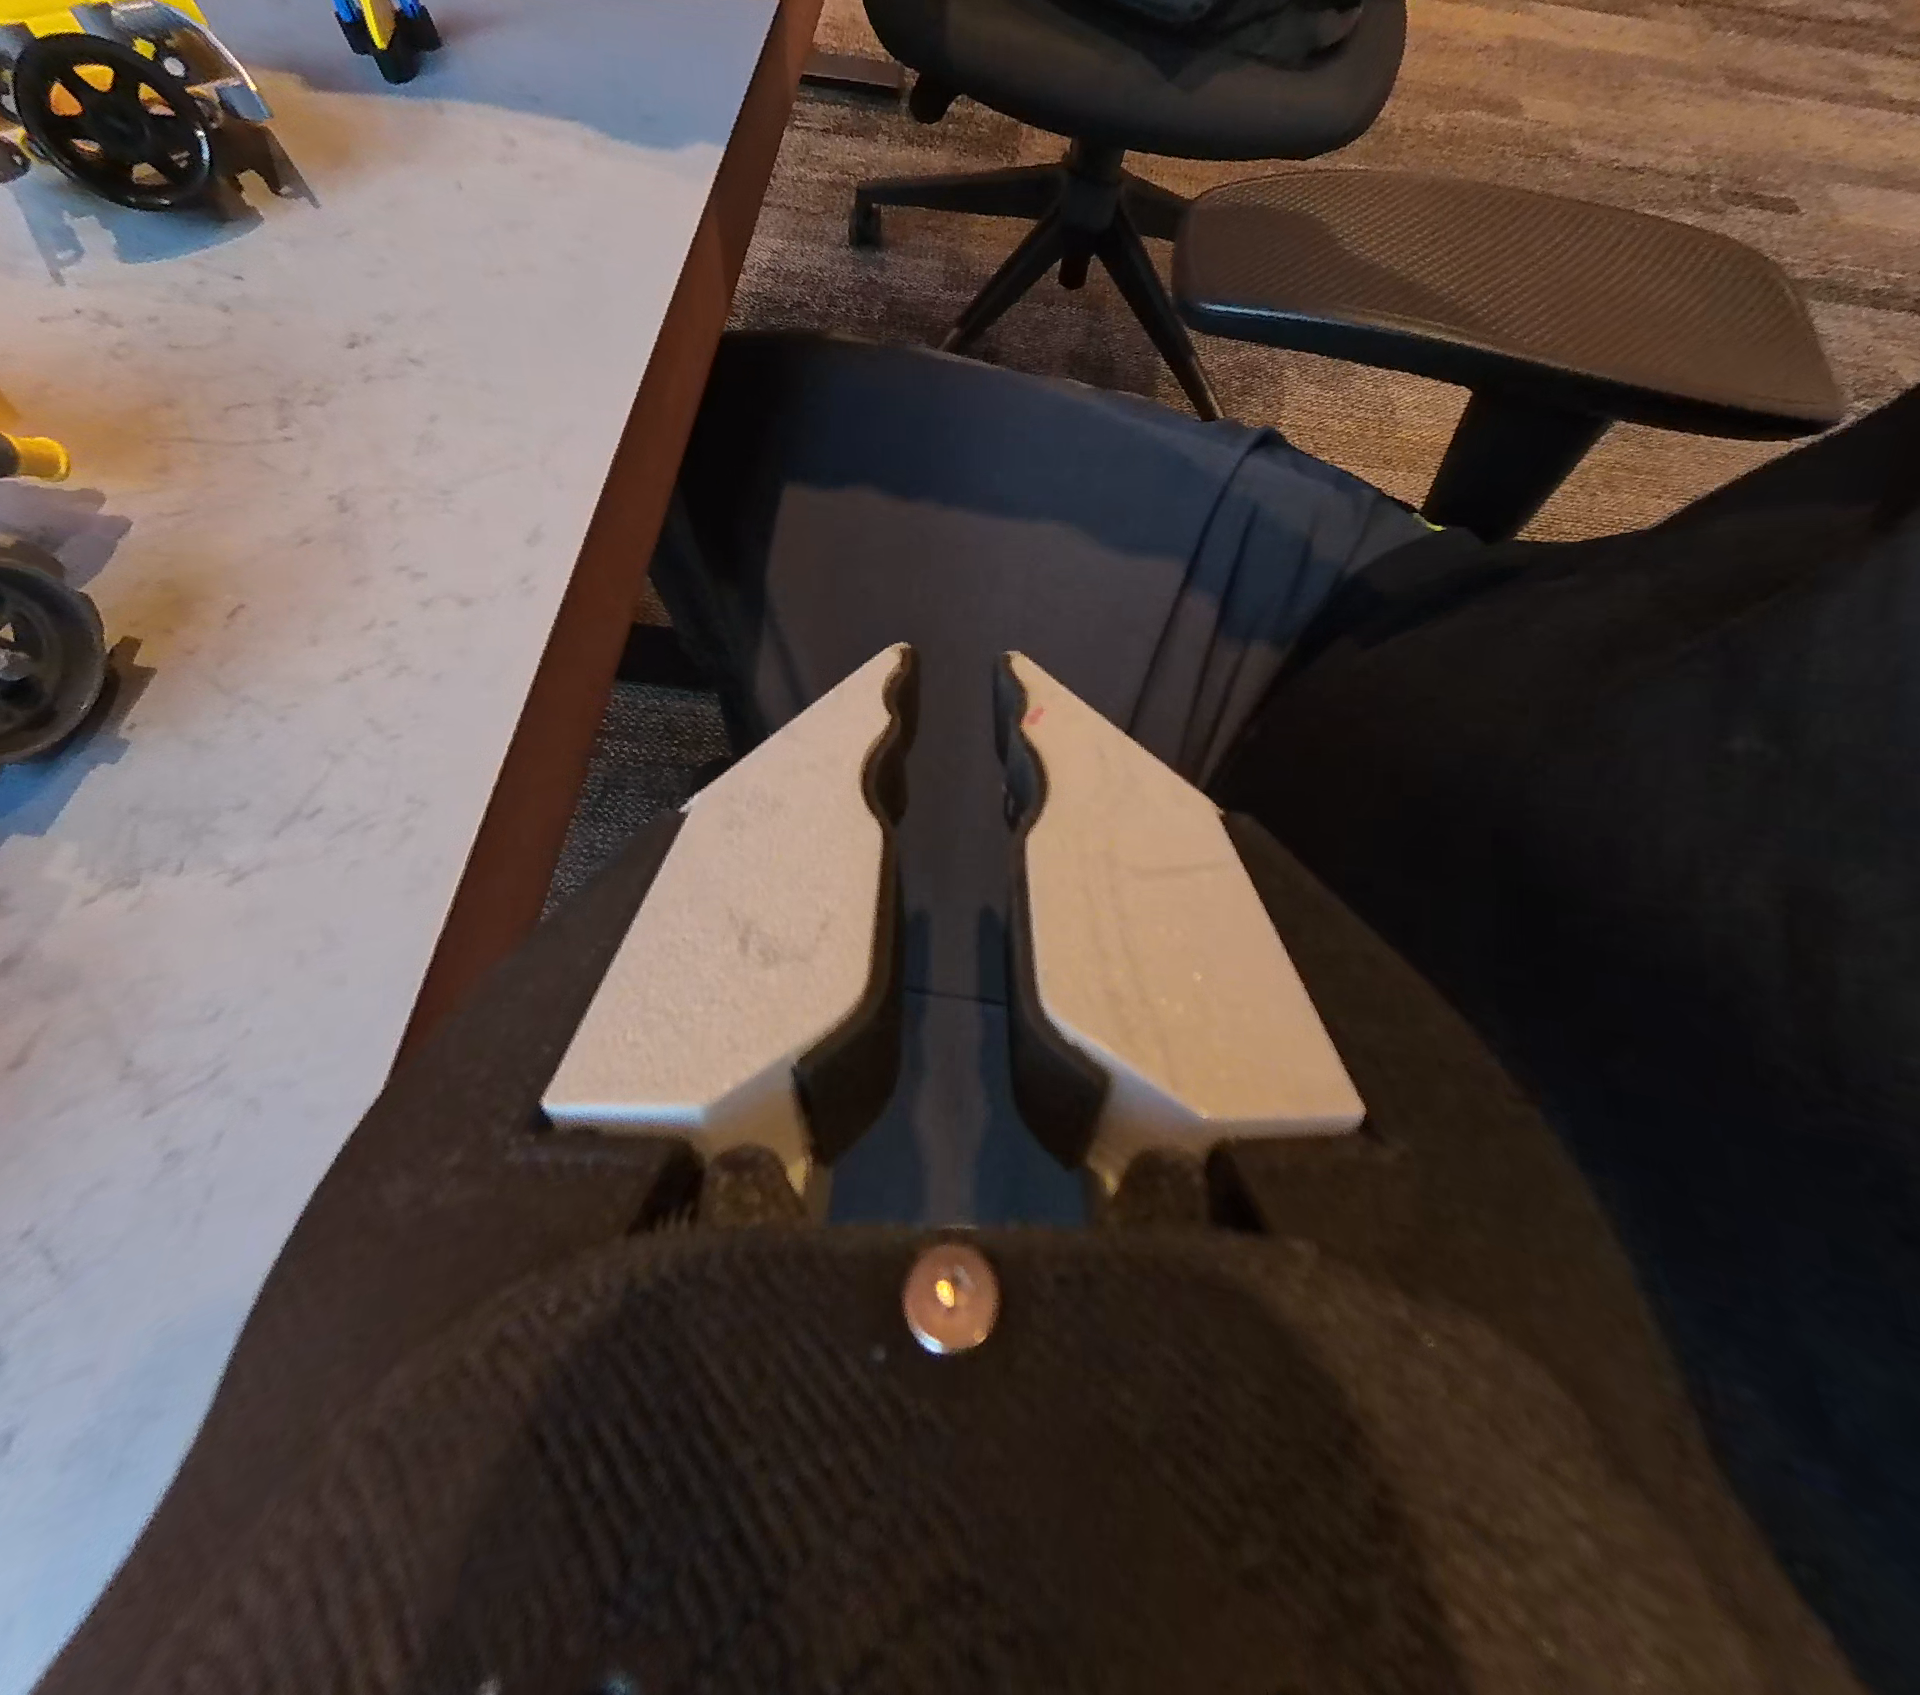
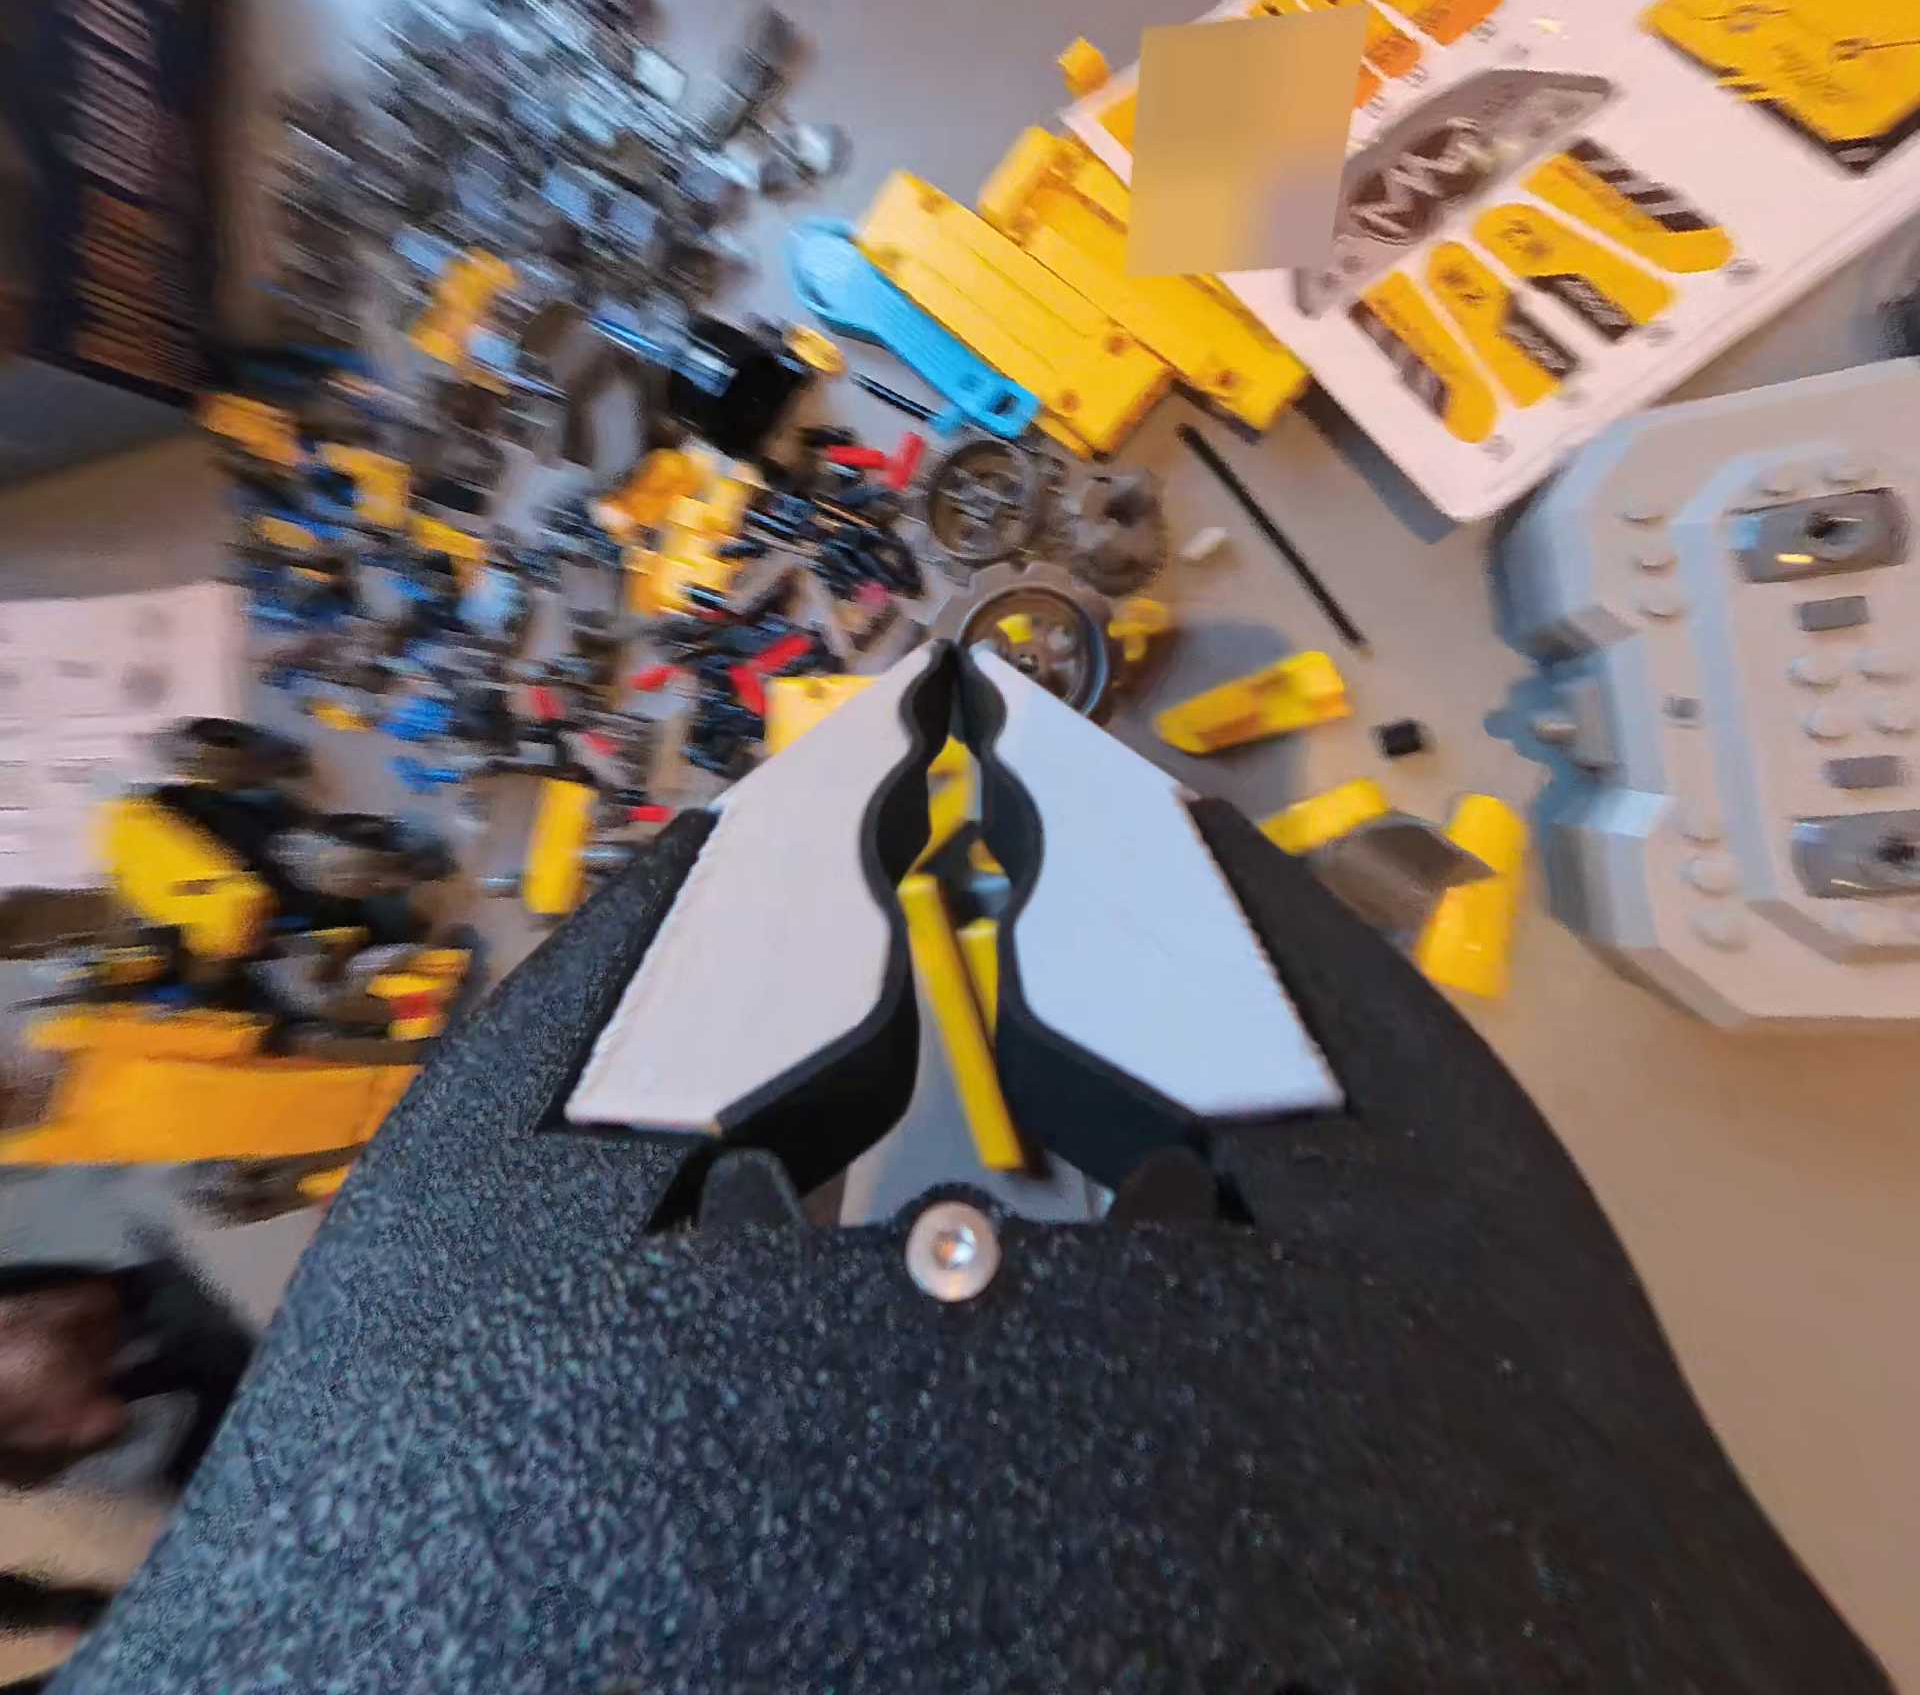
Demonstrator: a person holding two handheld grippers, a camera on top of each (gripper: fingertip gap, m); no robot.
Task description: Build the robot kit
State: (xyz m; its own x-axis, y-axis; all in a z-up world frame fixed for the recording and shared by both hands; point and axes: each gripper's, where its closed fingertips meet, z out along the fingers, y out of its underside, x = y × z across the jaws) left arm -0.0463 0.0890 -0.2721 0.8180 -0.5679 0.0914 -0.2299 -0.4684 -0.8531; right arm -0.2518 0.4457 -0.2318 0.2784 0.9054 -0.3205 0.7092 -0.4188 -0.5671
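The left gripper hangs off the counter, over the dark lap of a seated person in the lower middle of its frame; its jaws stand a little apart with nothing between them, so it is released and idle. To its upper left on the counter lie a yellow toy vehicle part with a black wheel and a small blue-and-black piece; an office chair stands on the carpet at the top. The right gripper is over the counter, tips pressed together. A thin yellow bar shows in the gap behind the tips, but whether it is pinched or only lies below I cannot tell. Just beyond the tips sits a small wheel, with gears above it, a yellow curved piece to the right, a blue tool and yellow panels higher up, a sticker sheet at upper right and a grey block at the right edge. The left half is a smeared heap of small parts, which suggests the right gripper is in quick motion. As a judgement, this looks like sorting among loose building pieces; any pick here calls for slowing down, opening the jaws and lining up on one piece apart from its neighbours.
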